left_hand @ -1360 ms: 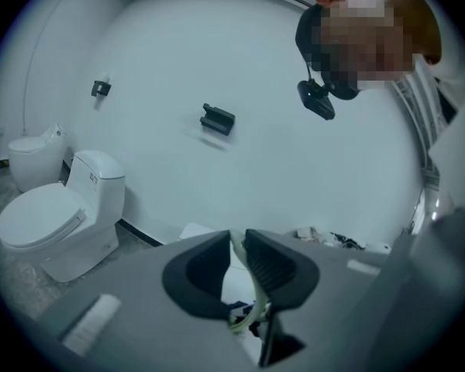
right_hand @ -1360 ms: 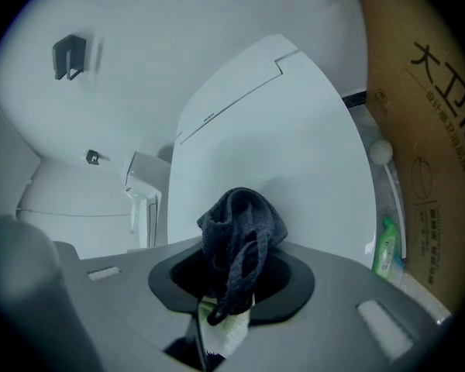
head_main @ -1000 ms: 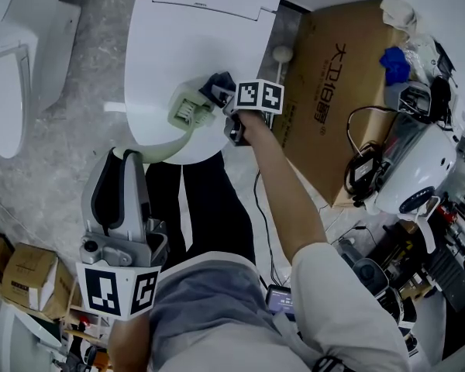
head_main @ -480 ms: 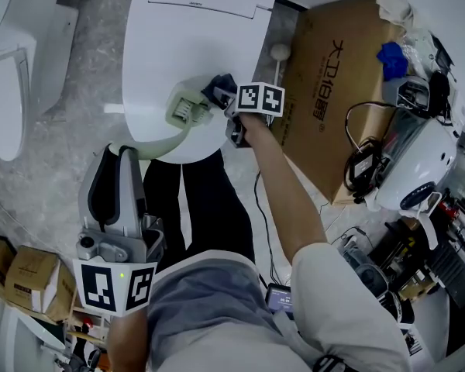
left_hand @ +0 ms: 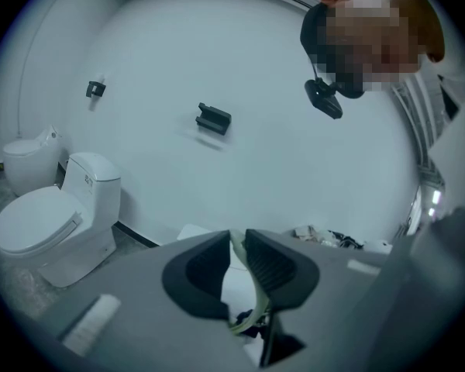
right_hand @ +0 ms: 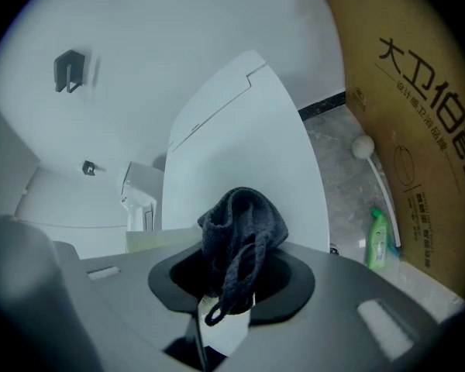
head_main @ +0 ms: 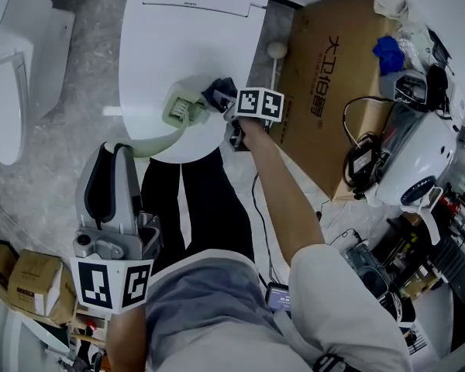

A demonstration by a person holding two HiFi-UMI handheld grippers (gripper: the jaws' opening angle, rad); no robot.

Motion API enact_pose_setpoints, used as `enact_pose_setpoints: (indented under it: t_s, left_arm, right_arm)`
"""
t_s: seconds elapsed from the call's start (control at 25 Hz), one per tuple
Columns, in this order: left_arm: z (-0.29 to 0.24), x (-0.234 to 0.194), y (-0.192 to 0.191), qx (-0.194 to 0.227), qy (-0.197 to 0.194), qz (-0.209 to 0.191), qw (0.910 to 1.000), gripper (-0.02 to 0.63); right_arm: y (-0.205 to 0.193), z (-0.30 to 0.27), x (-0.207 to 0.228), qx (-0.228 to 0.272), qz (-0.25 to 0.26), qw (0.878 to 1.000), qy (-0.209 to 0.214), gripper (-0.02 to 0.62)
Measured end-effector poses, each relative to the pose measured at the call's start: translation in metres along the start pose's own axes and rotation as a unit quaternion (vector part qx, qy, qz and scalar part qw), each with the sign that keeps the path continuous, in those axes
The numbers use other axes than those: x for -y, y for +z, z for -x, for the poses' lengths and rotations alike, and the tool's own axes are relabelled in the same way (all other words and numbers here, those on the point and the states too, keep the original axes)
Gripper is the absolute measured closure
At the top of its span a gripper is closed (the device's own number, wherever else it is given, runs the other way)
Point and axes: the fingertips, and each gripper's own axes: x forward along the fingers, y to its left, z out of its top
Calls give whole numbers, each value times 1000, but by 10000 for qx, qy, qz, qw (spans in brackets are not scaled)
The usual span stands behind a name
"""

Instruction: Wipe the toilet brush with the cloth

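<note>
The toilet brush is pale green, and its square head (head_main: 181, 108) lies on the closed white toilet lid (head_main: 178, 45). Its curved handle (head_main: 159, 143) runs back to my left gripper (head_main: 118, 150), which is shut on the handle (left_hand: 237, 248) near its end. My right gripper (head_main: 223, 101) is shut on a dark knitted cloth (head_main: 218, 92) and holds it against the right side of the brush head. In the right gripper view the cloth (right_hand: 241, 227) bulges out of the jaws, with the brush head (right_hand: 160, 239) just to its left.
A second toilet (head_main: 14, 68) stands at the left. A large cardboard box (head_main: 333, 91) lies right of the toilet, with a white ball-tipped rod (head_main: 276, 51) and a green bottle (right_hand: 377, 240) beside it. Cables and devices (head_main: 407, 161) crowd the right; small boxes (head_main: 23, 279) sit lower left.
Almost nothing has changed: the cloth stays against the brush head, and both have drifted slightly left in the head view. Both grippers keep their holds.
</note>
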Motion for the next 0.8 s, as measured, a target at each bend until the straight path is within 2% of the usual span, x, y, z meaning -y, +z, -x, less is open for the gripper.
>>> enact_pose_setpoints:
  t_s: [0.44,0.8]
  left_arm:
    - [-2,2,1,6,-59,-29,10000,606]
    - [-3,2,2,-19,-146,77,9999,606]
  right_arm:
    - [-11,9,9,251,-31,9997,-54,489]
    - [-25,14,15,251,0,9995,-176,489]
